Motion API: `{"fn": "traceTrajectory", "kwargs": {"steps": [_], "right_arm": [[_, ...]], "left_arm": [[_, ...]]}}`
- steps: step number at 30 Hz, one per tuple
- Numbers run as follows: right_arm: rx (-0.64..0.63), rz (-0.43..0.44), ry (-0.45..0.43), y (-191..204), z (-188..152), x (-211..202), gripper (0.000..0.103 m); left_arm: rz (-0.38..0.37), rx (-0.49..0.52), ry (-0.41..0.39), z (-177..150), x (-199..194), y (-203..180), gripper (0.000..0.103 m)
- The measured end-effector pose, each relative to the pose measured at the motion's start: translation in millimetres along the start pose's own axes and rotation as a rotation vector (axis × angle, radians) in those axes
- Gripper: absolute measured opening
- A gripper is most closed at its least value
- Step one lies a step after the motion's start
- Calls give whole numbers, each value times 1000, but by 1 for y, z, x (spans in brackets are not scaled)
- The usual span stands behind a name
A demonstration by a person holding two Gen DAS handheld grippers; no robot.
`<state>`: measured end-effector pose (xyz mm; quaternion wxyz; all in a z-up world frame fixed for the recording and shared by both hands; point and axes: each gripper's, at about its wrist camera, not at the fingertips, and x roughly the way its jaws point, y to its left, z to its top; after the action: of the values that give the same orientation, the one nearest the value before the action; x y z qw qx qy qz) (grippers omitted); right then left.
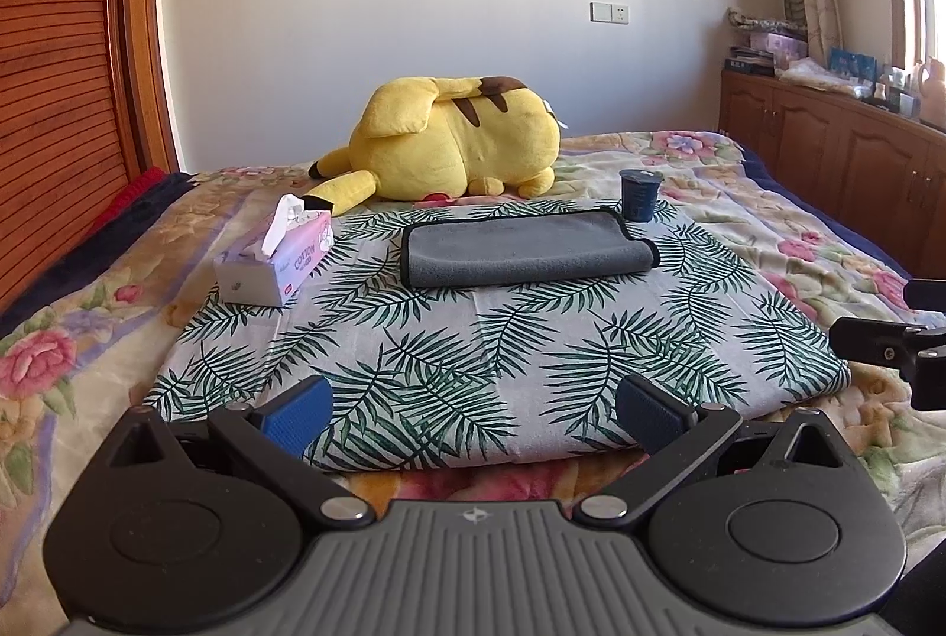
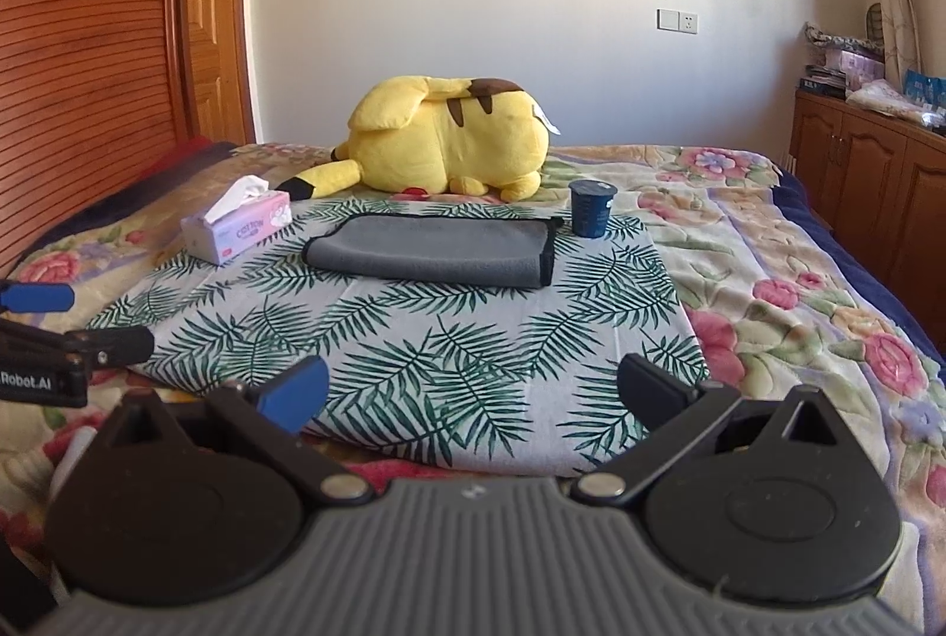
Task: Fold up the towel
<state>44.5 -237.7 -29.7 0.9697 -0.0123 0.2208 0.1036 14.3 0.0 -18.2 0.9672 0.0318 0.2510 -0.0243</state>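
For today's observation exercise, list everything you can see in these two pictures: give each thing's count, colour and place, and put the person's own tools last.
towel: one, grey with black edging, folded, on the leaf-print cloth
leaf-print cloth: one, white with green leaves, spread on the bed
tissue box: one, pink and white, on the cloth's left far corner
cup: one, dark blue, right of the towel's far end
plush toy: one, yellow with brown stripes, behind the towel
floral blanket: one, multicoloured, covering the bed
cabinet: wooden, brown, along the right wall
left gripper: one, black with blue pads, open
right gripper: one, black with blue pads, open
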Motion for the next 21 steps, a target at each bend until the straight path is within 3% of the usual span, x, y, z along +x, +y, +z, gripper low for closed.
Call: {"fn": "traceTrajectory", "kwargs": {"steps": [21], "right_arm": [[12,-72,-115,-4,1,-15,103]], "left_arm": [[10,-16,-120,3,-20,4,87]]}}
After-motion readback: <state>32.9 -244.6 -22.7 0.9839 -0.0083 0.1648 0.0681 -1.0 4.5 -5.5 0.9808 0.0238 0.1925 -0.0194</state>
